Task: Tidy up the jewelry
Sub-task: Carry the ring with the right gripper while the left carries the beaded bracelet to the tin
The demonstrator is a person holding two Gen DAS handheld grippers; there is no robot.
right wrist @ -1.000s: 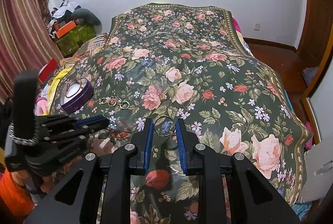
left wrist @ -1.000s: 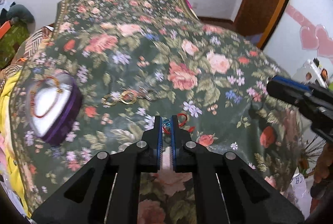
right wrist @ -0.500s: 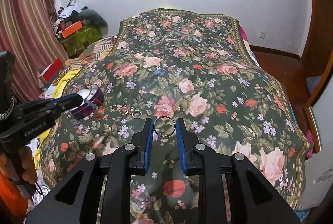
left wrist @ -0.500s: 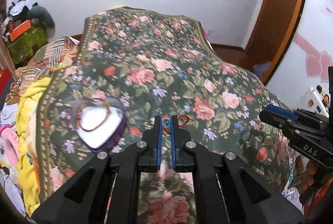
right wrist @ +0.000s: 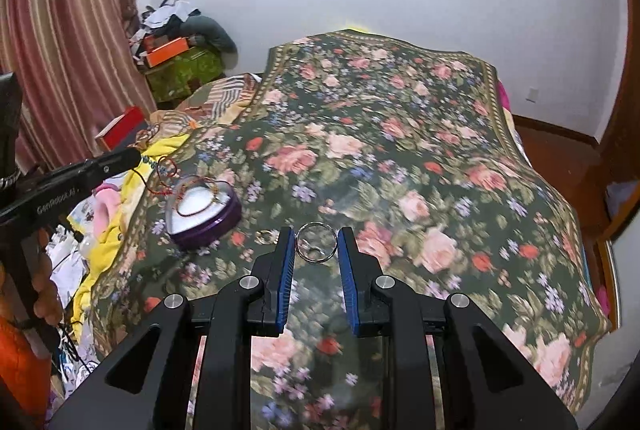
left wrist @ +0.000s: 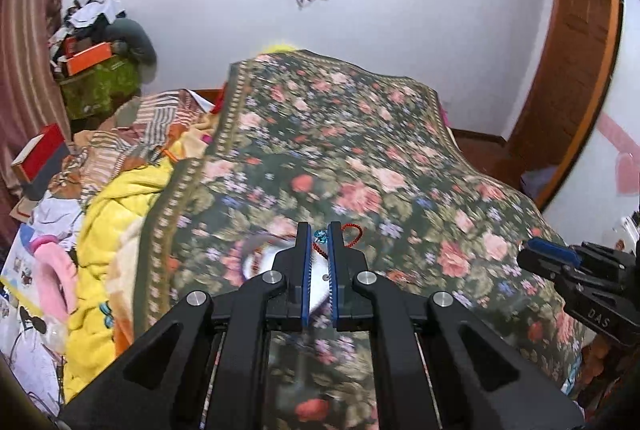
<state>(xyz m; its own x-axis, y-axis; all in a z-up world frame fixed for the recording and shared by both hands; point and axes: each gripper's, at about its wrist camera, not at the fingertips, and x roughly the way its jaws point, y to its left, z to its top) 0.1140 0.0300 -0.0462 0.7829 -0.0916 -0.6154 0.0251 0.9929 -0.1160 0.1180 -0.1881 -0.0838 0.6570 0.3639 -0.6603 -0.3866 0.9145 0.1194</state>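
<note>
My left gripper (left wrist: 319, 230) is shut on a red cord bracelet (left wrist: 352, 230) with a blue bead, held in the air. Just beneath it, mostly hidden by the fingers, lies the purple heart-shaped box (left wrist: 256, 262). The right wrist view shows that box (right wrist: 204, 208) open on the floral bedspread, white inside, with a thin bracelet in it. There the left gripper (right wrist: 132, 158) hangs just left of the box, the red cord (right wrist: 166, 170) dangling from it. My right gripper (right wrist: 316, 234) is shut on a silver bangle (right wrist: 316, 242), to the right of the box. Gold rings (right wrist: 267, 236) lie on the spread.
A yellow blanket (left wrist: 116, 222) and piled clothes border the bed on the left, with boxes and clutter (right wrist: 176, 58) in the far corner. A wooden door frame (left wrist: 576, 70) stands to the right. The right gripper (left wrist: 548, 254) shows at the left view's right edge.
My left gripper has lifted and carried the red cord bracelet left, over the heart box. My right gripper has risen a little with the silver bangle still in it.
</note>
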